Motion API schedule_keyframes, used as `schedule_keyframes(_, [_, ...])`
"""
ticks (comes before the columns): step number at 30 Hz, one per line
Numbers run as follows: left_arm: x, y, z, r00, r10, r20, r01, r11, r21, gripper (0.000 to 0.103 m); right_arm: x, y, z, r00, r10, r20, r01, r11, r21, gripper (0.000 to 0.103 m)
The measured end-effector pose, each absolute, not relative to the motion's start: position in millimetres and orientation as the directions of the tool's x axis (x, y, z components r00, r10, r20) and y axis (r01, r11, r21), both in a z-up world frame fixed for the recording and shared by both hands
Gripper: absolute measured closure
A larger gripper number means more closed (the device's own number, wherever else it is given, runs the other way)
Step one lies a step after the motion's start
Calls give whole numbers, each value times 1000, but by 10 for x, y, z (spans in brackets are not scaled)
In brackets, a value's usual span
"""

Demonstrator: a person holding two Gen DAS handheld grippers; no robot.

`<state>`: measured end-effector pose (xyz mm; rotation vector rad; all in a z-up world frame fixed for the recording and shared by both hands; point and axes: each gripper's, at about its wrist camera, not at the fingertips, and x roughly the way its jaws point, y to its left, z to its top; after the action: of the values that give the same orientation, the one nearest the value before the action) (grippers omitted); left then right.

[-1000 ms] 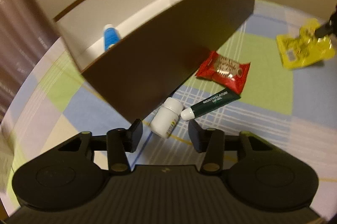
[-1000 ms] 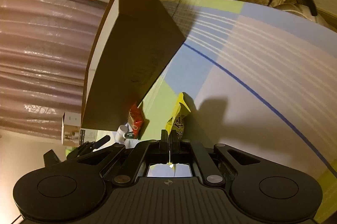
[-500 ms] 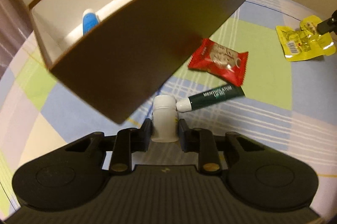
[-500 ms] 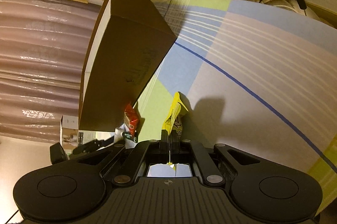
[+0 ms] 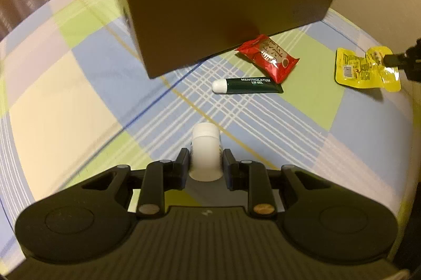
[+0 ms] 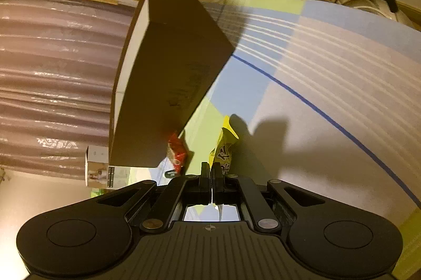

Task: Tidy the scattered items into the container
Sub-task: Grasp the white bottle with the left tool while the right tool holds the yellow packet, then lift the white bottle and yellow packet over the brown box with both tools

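Across the whole of both views spreads the checked cloth (image 5: 79, 85) in blue, green and cream, and on it, in the upper middle of the left wrist view, stands the brown box (image 5: 223, 17), open at the top with pale inner walls. Below its lower right corner lies the red snack packet (image 5: 268, 57), and just under that the dark green lip gel tube (image 5: 247, 85), its long axis running left to right with the white cap at the left. At the right edge the yellow sachet (image 5: 363, 69) is pinched by the right gripper (image 6: 211, 171), whose jaws are closed flat on its edge. At the bottom centre the left gripper (image 5: 206, 161) is closed on the small white bottle (image 5: 205, 148), cap pointing away up the frame. The box lies straight ahead and above the bottle, so the left hand looks nearer to it; a lift over the near wall seems needed.
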<state>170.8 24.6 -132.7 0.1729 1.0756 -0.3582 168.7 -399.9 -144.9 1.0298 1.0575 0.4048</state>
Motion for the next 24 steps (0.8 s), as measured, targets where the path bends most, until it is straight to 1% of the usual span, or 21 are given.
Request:
schedule_keyframes(5, [1674,187,-1260,423,-153,-893,279,960,-33,81,1737,-3951,-1379,468,728,-501,152,492,857,100])
schedule_keyframes(9, [1649,164,-1233,428,-128,-895,242,970,-22,81,1756,-3938,-1342,465,736,-492,139,488,862,100])
schedule_keyframes(19, [1567,128,-1021,469,-99,-878,221,975,8,81,1774,-4059,-1212,476,753,-454,108,463,880,100])
schedule_keyframes(24, [1525,106,-999,468,-90,-879,213,977,14,81,1809,-4091,-1139,475,762,-439,87,457,885,100])
